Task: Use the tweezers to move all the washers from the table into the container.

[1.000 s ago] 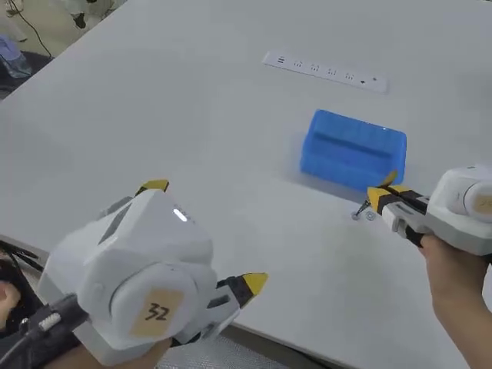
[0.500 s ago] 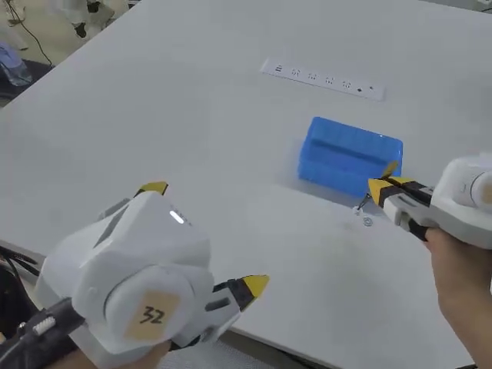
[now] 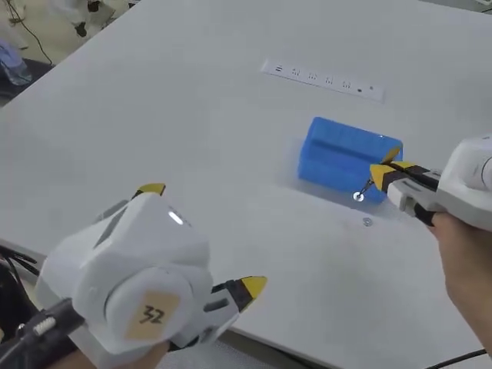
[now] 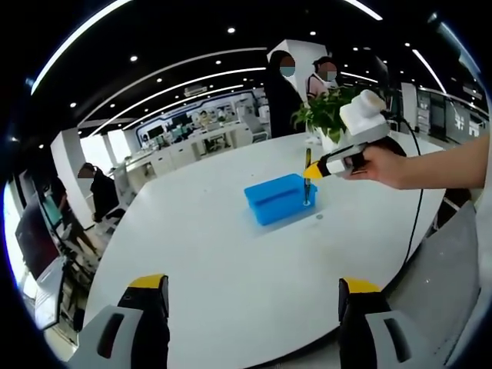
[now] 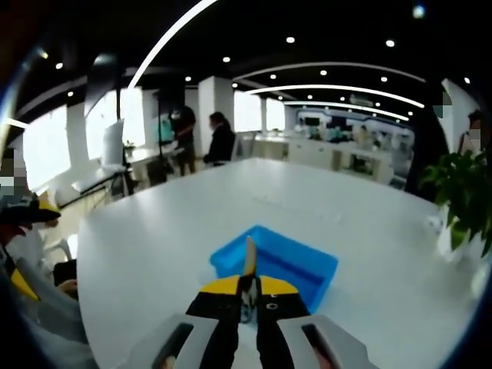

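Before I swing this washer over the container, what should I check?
1. Right gripper shut on tweezers: ok.
2. Washer pinched at the tweezers' tip: ok, looks clear of the table.
3. Washer above the container opening: not ok, it hangs by the near wall.
4. Container open on top: ok.
5. Left gripper out of the way: ok, open, well aside.
6. Table cleared: not ok, a remaining washer lies there.

A wide white table (image 3: 154,100) runs ahead of the left tongs (image 3: 203,236), a white power strip (image 3: 323,80) lies beyond the right tongs (image 3: 383,173), and a bright hall of ceiling spotlights (image 5: 289,39), white columns (image 5: 217,96) and a potted plant (image 4: 327,115) surrounds it.
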Demonstrator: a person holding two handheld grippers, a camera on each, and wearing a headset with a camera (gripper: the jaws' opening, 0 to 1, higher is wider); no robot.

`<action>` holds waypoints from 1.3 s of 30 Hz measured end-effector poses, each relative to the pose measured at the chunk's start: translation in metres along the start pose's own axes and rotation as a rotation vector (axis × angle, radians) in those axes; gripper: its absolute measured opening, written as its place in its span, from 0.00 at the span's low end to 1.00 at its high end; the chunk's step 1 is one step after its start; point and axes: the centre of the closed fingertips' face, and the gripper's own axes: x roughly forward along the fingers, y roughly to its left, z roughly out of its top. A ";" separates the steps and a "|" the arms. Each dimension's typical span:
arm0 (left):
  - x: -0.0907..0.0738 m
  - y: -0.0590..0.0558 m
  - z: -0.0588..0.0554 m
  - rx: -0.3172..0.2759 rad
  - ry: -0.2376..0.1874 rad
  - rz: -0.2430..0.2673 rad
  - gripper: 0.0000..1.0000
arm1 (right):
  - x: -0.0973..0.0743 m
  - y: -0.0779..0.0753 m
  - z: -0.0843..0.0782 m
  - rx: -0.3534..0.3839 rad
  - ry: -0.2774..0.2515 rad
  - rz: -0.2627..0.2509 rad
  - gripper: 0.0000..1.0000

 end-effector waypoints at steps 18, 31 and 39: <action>0.002 0.003 -0.003 -0.007 0.015 0.009 0.92 | 0.026 -0.015 0.031 -0.024 -0.048 -0.011 0.03; 0.001 0.007 -0.007 0.000 0.028 0.024 0.92 | 0.047 -0.022 0.014 -0.040 0.008 -0.002 0.03; 0.004 0.006 -0.008 -0.006 0.032 0.016 0.91 | 0.034 -0.024 0.014 -0.001 -0.009 0.000 0.03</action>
